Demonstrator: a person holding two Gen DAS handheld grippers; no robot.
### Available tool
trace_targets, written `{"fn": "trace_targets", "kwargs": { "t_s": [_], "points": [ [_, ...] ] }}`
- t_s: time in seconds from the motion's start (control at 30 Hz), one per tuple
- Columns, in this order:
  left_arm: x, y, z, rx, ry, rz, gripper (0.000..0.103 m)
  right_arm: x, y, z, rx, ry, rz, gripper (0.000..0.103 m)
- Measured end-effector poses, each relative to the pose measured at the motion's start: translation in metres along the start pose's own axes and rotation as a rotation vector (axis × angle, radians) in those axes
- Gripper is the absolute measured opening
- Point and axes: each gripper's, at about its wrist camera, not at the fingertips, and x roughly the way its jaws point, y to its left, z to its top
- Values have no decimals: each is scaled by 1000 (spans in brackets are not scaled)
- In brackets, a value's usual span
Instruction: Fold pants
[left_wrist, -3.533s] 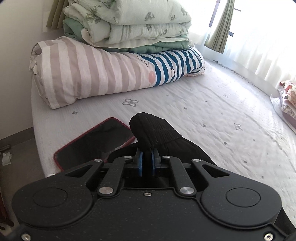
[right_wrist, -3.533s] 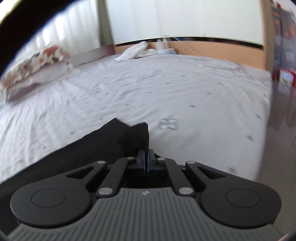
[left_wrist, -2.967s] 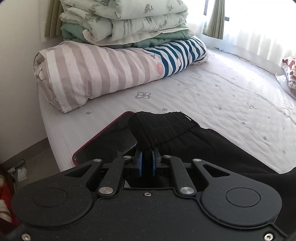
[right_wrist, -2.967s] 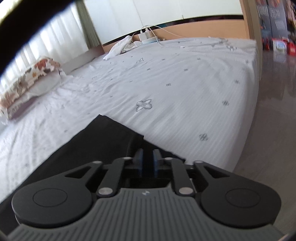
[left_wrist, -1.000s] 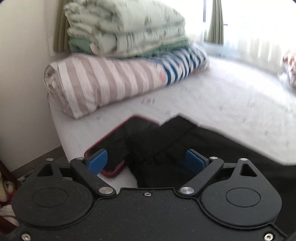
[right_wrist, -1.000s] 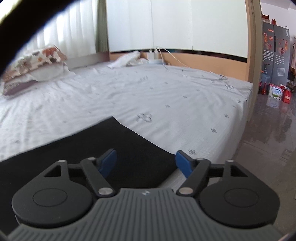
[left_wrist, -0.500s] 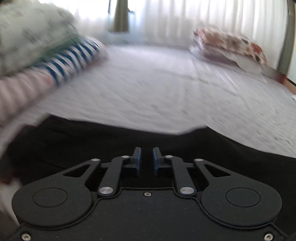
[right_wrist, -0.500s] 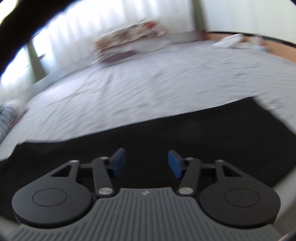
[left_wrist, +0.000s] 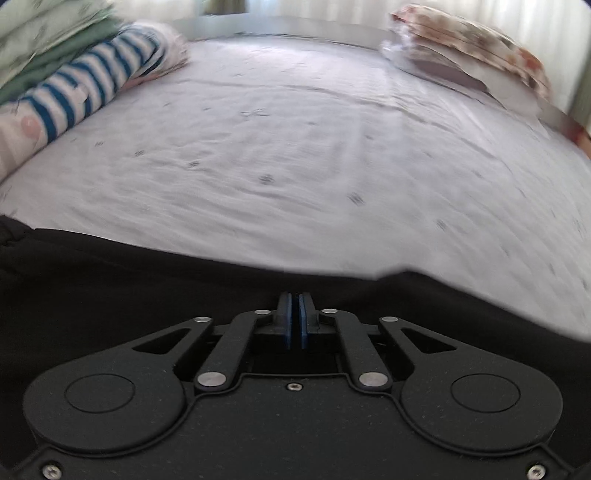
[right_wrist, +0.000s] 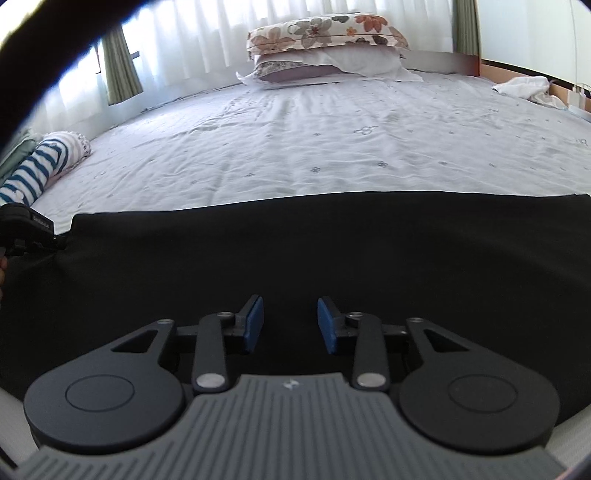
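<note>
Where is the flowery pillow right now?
The flowery pillow lies at the far edge of the bed by the white curtains, on top of another pillow, top middle in the right wrist view.

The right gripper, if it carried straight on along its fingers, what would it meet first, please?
Most likely the black pants: the right gripper tilts down over them, its jaws closing with the cloth seen between the pads and no pinch visible. The bed sheet lies beyond. Depth is uncertain.

Black pants (right_wrist: 332, 251) spread right under the right tool (right_wrist: 290, 324), blue pads (right_wrist: 255, 323) showing. Ahead, a pale grey bed sheet (right_wrist: 332, 147) with tiny flower motifs, then an orange-and-brown floral pillow (right_wrist: 325, 31); far left, a blue-and-white striped bolster (right_wrist: 37, 166).
</note>
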Motion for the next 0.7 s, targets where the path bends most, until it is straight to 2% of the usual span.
{"fn": "trace_targets", "kwargs": {
  "t_s": [0.1, 0.17, 0.27, 0.33, 0.43, 0.53, 0.7],
  "points": [
    [-4, 4, 8, -30, -2, -28, 9, -5, -3, 0, 18, -25, 7, 52],
    [-19, 2, 3, -23, -18, -77, 14, -11, -6, -2, 31, -57, 27, 59],
    [-46, -8, -13, 62, -61, -118, 16, -19, -12, -7, 39, -97, 62, 66],
    [-64, -14, -28, 118, -92, -124, 24, -20, -21, -10, 39, -84, 60, 67],
    [-85, -12, -51, 132, -112, -109, 34, -25, -45, -14, 52, -80, 6, 65],
    [-96, -3, -69, 92, -101, -88, 34, -33, -77, -13, 86, -86, -90, 65],
    [-108, 3, -88, 84, -108, -72, 34, -43, -134, -11, 136, -97, -280, 65]
  ]
}}
